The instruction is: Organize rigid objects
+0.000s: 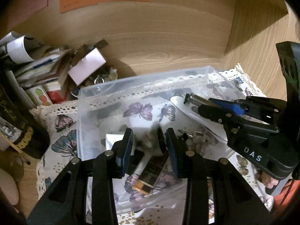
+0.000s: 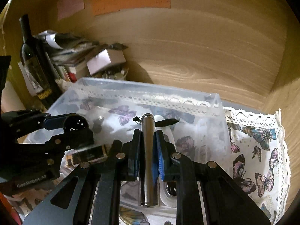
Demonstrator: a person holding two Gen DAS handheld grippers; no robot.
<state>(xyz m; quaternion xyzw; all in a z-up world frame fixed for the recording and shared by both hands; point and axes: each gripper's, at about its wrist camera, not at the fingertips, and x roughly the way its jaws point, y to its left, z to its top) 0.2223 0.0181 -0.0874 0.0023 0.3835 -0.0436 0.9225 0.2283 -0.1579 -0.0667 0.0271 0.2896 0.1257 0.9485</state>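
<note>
A wooden shelf nook holds a butterfly cloth (image 2: 262,150) and a clear plastic bin (image 2: 215,101) on it. My right gripper (image 2: 148,144) has its fingers closed on a shiny metal tube (image 2: 148,150), over the bin near its front edge. My left gripper (image 1: 148,142) hangs open over small things inside. I think I should lower the tube flat before letting go.

Left tongs (image 1: 148,140) seemingly parted, right tongs (image 2: 148,140) clamped

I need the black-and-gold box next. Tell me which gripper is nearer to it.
Left. The left gripper hovers open right above the black-and-gold box; the right gripper, shut on a metal cylinder, sits off to its right.
</note>
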